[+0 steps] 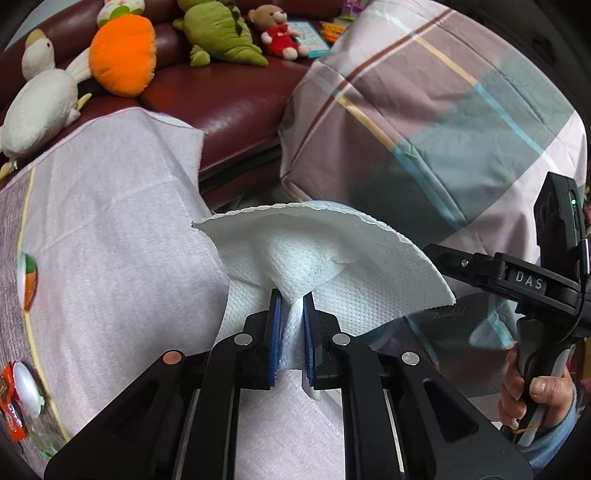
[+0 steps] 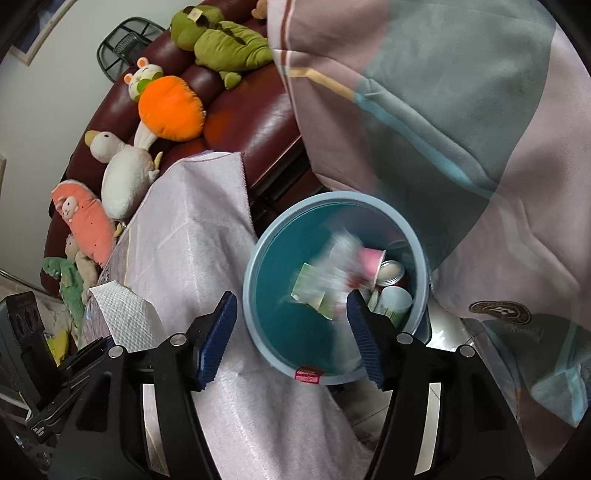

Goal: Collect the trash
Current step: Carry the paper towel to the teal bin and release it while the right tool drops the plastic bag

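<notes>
At the far left of the left wrist view, snack wrappers (image 1: pixel 18 402) are seen lying on a surface draped in a pale pink cloth (image 1: pixel 110 206). Behind it, a dark red sofa (image 1: pixel 236 96) is lined with plush toys: a white duck (image 1: pixel 40 99), an orange carrot (image 1: pixel 123 55), a green dinosaur (image 1: pixel 218 33) and a small teddy bear (image 1: pixel 277 31). In the near centre, the left tongs (image 1: pixel 292 306) are clenched on a white paper towel (image 1: pixel 317 254), which is pinched between the blue pads and fans out above them. Further right, a striped blanket (image 1: pixel 424 110) is draped, and at the near right edge the handle of the right tongs is gripped by a person's hand (image 1: pixel 532 398).

In the right wrist view, the same paper towel (image 2: pixel 122 317) is seen at the near left. The right tongs (image 2: pixel 291 306) are released, their jaws spread apart above a round blue bin (image 2: pixel 266 251) standing between the cloth-covered surface and the blanket. Inside the bin, a blurred wrapper (image 2: pixel 332 273), a pink cup (image 2: pixel 369 258), a can (image 2: pixel 391 271) and a white cup (image 2: pixel 395 302) are visible.
</notes>
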`<state>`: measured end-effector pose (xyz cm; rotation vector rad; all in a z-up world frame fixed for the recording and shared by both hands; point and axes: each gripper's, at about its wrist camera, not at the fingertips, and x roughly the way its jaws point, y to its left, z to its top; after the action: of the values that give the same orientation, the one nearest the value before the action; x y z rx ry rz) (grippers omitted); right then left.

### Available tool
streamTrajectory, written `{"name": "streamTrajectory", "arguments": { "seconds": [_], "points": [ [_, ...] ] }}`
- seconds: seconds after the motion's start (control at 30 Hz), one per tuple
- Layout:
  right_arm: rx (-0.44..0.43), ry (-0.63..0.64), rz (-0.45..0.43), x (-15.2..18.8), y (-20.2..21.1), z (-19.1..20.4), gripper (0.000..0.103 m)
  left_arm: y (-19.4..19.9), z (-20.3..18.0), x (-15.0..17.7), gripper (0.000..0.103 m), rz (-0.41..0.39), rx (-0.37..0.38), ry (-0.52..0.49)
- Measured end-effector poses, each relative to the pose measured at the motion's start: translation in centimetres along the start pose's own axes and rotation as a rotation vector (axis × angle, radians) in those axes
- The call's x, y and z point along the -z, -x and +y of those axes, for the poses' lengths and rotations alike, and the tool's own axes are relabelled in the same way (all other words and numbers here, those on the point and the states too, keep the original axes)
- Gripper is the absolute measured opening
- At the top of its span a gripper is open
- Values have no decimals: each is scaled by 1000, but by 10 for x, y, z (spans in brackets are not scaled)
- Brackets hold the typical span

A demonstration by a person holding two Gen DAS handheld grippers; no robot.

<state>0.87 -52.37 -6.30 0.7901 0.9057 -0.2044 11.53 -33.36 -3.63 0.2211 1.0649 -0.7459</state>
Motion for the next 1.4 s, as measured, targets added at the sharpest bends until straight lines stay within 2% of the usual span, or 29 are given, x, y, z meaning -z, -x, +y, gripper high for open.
{"name": "streamTrajectory", "arguments": {
  "seconds": [0.3, 0.8, 0.83, 0.93, 0.97, 1.1, 1.23, 1.4],
  "points": [
    [48, -15, -38, -3, 11, -17, 74, -24, -13, -3, 12, 35, 10, -12],
    [100, -13, -83, -14, 25, -25, 75, -76, -34, -9, 15, 104, 29, -55],
    [103, -17, -83, -14, 25, -26, 75, -79, -35, -10, 22, 108, 29, -59],
    [113, -26, -79, -15, 24, -29, 75, -90, -39, -9, 53, 101, 11, -79],
    [117, -30, -78, -15, 23, -30, 75, -94, -39, -9, 57, 94, 2, -88],
    [127, -41, -78, -15, 23, -32, 75, -106, -37, -6, 58, 115, -15, -90],
    [136, -42, -68, -16, 19, -31, 75, -100, -31, -4, 76, 107, -19, -74],
    [140, -41, -55, -16, 14, -24, 75, -81, -21, -3, 84, 79, 4, -38]
  ]
}}
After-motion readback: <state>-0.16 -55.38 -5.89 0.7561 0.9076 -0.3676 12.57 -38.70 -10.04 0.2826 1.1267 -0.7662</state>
